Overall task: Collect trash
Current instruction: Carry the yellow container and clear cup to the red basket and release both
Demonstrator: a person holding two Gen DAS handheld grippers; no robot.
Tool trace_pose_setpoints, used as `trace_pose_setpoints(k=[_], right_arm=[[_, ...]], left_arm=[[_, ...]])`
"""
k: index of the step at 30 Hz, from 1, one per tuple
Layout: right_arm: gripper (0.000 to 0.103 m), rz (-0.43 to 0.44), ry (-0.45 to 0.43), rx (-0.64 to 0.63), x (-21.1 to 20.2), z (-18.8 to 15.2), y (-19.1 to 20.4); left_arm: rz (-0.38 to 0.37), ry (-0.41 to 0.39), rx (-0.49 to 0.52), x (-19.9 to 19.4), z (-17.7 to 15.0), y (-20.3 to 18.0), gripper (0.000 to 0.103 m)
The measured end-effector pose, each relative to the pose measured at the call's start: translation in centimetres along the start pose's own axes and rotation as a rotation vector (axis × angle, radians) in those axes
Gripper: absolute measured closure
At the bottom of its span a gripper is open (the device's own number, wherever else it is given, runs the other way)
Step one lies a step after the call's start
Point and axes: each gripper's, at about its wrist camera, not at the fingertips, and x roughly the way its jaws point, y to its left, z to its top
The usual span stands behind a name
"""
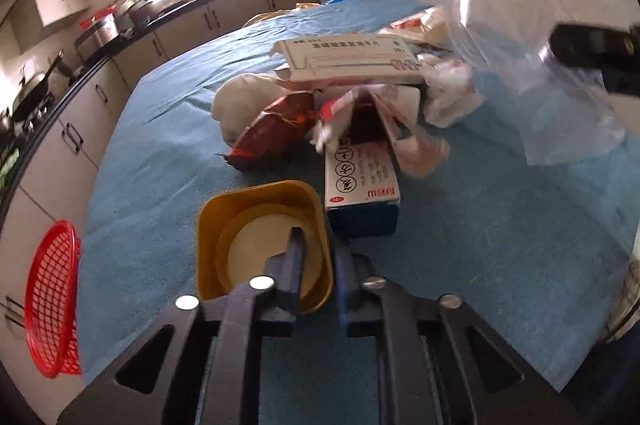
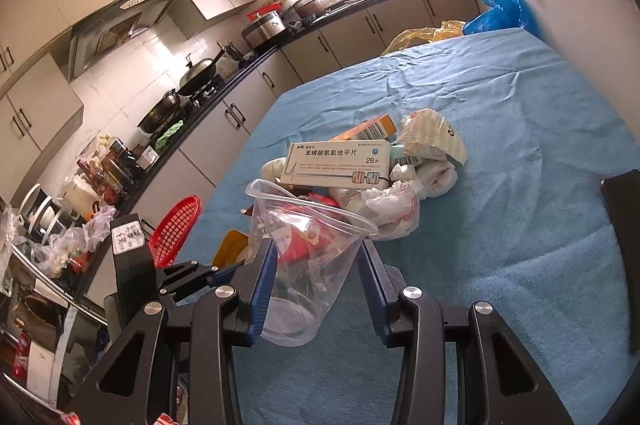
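Note:
A heap of trash lies on the blue tablecloth [image 1: 160, 161]: a white medicine box [image 1: 352, 59], a blue and white box [image 1: 362, 185], a red-brown wrapper [image 1: 276, 129] and crumpled white bags [image 2: 404, 201]. My left gripper [image 1: 318, 245] is shut on the wall of a yellow cup [image 1: 260, 241], one finger inside it. My right gripper [image 2: 316, 249] is shut on a clear plastic cup [image 2: 308, 257], held above the table near the heap. That cup [image 1: 520, 65] shows blurred in the left wrist view. The medicine box [image 2: 336, 163] tops the heap in the right wrist view.
A red mesh basket [image 1: 50, 301] sits at the table's left edge; it also shows in the right wrist view [image 2: 176, 229]. Kitchen counters with pots [image 2: 196, 73] run along the left. A blue plastic bag [image 2: 500, 9] lies past the table's far end.

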Motion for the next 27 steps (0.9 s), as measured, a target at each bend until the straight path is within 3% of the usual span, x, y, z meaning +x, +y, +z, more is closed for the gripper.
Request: trace_pose_setpoints(k=[14,19,27], right_arm=[[0.058,0.02,0.002,-0.076,0.7,1.2,2.9],[0.058,0.059,0.038,-0.128,2.9,2.3,5.9],[0.058,0.132,0.108,-0.248,8.4,3.5,13.4]], left_arm=[[-0.03,-0.136,-0.227,-4.8,-1.4,5.3,0.097],[-0.002,-0.19,-0.304,-7.4,-2.0,8.6,0.097],[0.112,-0.23,-0.46,-10.7,-4.7,16.3,0.097]])
